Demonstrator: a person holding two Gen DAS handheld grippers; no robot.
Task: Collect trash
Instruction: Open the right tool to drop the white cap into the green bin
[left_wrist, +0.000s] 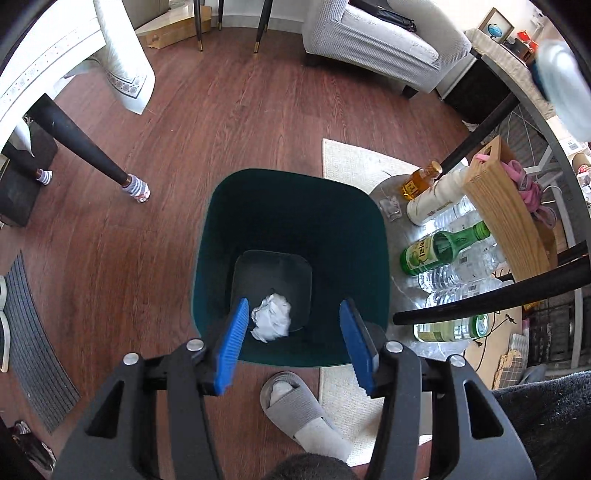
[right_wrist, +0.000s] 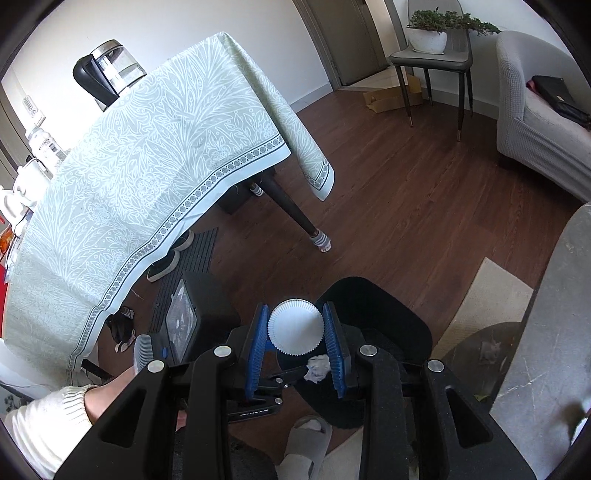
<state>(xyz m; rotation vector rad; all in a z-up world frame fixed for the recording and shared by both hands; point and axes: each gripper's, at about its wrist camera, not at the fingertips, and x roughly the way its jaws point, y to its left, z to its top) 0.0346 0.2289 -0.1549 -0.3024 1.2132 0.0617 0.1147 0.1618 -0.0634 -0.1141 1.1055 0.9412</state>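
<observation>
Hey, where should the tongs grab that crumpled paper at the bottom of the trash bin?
Probably from straight above, down the bin's open mouth, since its walls block any side approach. Pinch across the middle of the crumpled paper; the loose ball should squash and hold.

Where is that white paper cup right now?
In the right wrist view, the paper cup sits clamped between the right gripper's blue fingers, above the dark trash bin.

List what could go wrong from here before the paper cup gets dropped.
1. The right tongs hold the paper cup by its sides; in the right wrist view it sits over the bin's far rim, so it may land on the floor.
2. The left tongs hang open over the bin above the crumpled paper, in the drop path.
</observation>
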